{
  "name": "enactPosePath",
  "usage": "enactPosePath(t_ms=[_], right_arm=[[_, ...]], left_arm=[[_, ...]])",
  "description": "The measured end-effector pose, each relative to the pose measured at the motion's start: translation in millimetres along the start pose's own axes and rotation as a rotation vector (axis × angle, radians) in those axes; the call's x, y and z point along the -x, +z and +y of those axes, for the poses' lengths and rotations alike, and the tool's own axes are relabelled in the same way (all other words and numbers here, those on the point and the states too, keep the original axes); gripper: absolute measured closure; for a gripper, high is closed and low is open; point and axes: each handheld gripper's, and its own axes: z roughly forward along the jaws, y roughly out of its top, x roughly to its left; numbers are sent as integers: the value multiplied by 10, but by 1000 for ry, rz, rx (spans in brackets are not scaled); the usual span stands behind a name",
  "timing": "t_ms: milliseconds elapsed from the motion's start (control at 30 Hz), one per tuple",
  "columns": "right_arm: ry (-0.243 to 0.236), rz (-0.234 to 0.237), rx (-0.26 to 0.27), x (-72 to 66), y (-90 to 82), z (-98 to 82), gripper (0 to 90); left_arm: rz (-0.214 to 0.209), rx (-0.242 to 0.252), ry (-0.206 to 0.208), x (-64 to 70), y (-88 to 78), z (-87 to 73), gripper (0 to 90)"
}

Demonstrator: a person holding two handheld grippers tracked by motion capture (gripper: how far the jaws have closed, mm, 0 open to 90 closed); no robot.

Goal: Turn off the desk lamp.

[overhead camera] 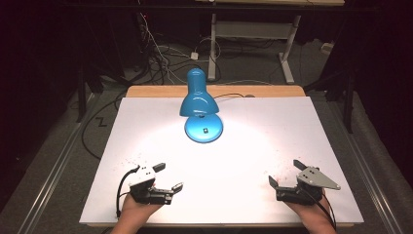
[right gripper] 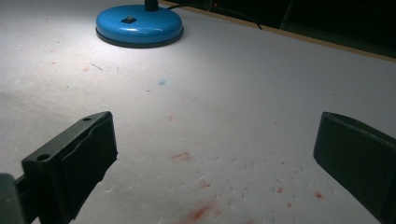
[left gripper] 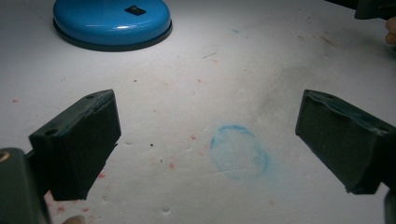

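Resting on white sheet (overhead camera: 292,126), left gripper (overhead camera: 171,176), right gripper (overhead camera: 285,173) spread wide; blue lamp (overhead camera: 198,105) well beyond.

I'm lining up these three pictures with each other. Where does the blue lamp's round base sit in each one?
High view: lamp base at upper centre of the white sheet, under the shade.
Left gripper view: top left, beyond the open tool.
Right gripper view: top left.
Shared landmark: the small black switch on the base.

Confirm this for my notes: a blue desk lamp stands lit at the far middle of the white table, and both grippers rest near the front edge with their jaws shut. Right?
Not quite: both the left gripper and the right gripper have their jaws wide open, as each gripper view shows. The lamp and table are as stated.
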Motion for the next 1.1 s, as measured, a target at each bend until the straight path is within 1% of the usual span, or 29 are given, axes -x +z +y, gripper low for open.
enactPosePath(t_ms=[133,167,200,500,667,700,767,800,833,967,1000,1100], right_arm=[[-5,5,0,-5,1,1,5],[-5,5,0,-5,1,1,5],[-6,8,0,-6,3,0,5],[-6,8,-4,-11,7,-1,5],[-9,9,-6,-15,10,-2,5],[-10,10,-7,-18,10,-1,5],[-10,10,-7,-19,10,-1,5],[-10,11,-7,-20,9,0,5],[-10,11,-7,-20,9,0,5],[-12,11,-6,-23,7,2,5],[-12,11,-6,-23,7,2,5],[-12,10,-7,-20,6,1,6]], left_arm=[[-11,4,-2,-2,-5,1,111],[-15,4,-1,-2,-7,1,111],[-18,5,0,-2,-8,1,134],[-32,4,-8,-10,-11,5,151],[-41,8,-8,-12,-19,8,190],[-43,8,-8,-12,-20,8,217],[-47,6,-6,-10,-20,9,226],[-48,6,-5,-8,-21,9,257],[-49,6,-3,-6,-21,9,257],[-45,2,-2,-1,-17,13,337],[-41,0,-4,-1,-16,14,337],[-23,2,-16,-1,-10,18,432]])
